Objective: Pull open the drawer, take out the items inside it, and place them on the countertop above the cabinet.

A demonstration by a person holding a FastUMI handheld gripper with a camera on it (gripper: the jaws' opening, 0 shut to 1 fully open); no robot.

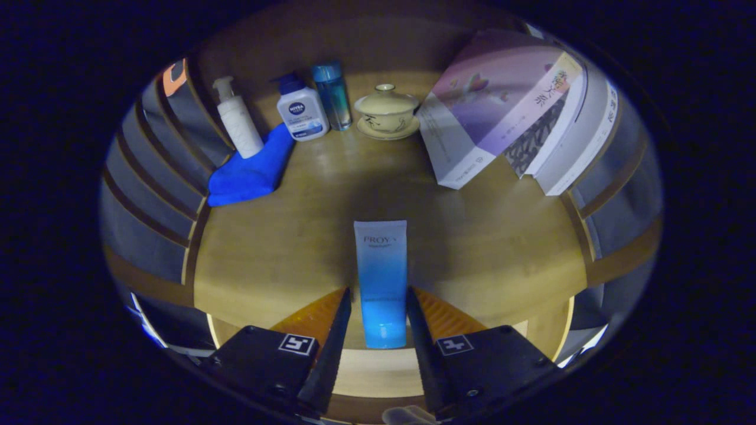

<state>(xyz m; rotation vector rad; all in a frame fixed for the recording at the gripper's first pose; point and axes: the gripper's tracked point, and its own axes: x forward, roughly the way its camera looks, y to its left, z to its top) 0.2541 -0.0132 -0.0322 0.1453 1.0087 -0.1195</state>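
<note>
A tube (380,260), white at its far end and fading to blue at the near end, sticks out forward between my fingers. My gripper (378,292) is shut on its blue lower part, with one finger pressing each side. The tube hangs over the near part of the wooden countertop (283,248); whether it touches the surface I cannot tell. The drawer is out of sight.
Along the back of the countertop stand a white pump bottle (239,121), a squat white bottle with a blue cap (301,109), a slim blue bottle (332,94) and a lidded cup on a saucer (387,112). A blue cloth (251,171) lies back left. Books (514,112) lean at the right.
</note>
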